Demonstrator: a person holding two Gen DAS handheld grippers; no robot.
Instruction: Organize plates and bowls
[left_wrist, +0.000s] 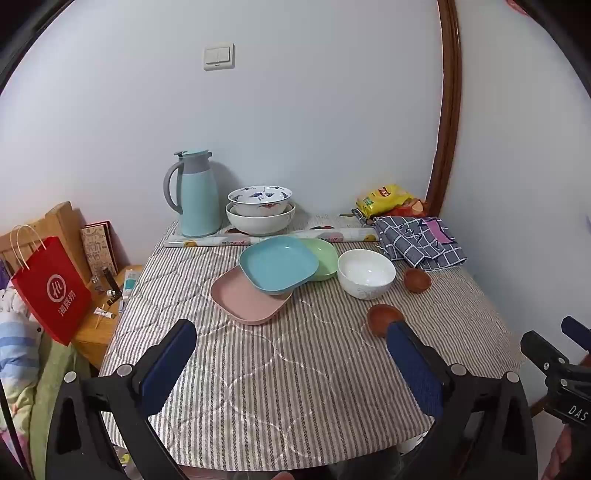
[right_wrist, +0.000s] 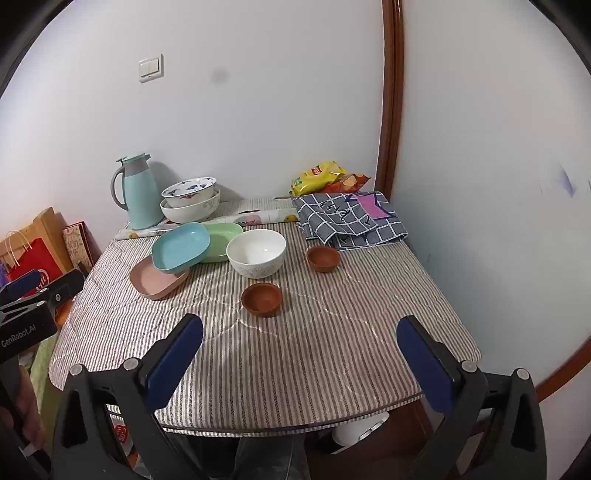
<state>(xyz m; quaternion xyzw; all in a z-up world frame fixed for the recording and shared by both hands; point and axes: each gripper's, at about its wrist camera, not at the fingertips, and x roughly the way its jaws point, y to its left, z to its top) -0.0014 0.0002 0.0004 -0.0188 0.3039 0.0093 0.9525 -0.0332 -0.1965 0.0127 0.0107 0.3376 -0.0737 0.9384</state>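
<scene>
- Apparently nothing is being carried: left gripper (left_wrist: 291, 354) and right gripper (right_wrist: 301, 350) are hanging wide apart, empty, above the table (right_wrist: 332, 369) near edge.
- Plates (left_wrist: 279, 264) are overlapping at eleven o'clock; white bowl (right_wrist: 256, 252) and brown bowls (right_wrist: 261, 298) are sitting at twelve.
- Next move probably calls for reaching forward to one dish.

The near half of the striped table (right_wrist: 295, 354) lies bare, open to a gripper from six o'clock. At twelve o'clock a brown cup (right_wrist: 261, 298) stands first, the white bowl (right_wrist: 256, 252) behind it. Stacked plates (right_wrist: 181, 248) crowd eleven o'clock; a checked cloth (right_wrist: 351, 221) fills one o'clock.
</scene>
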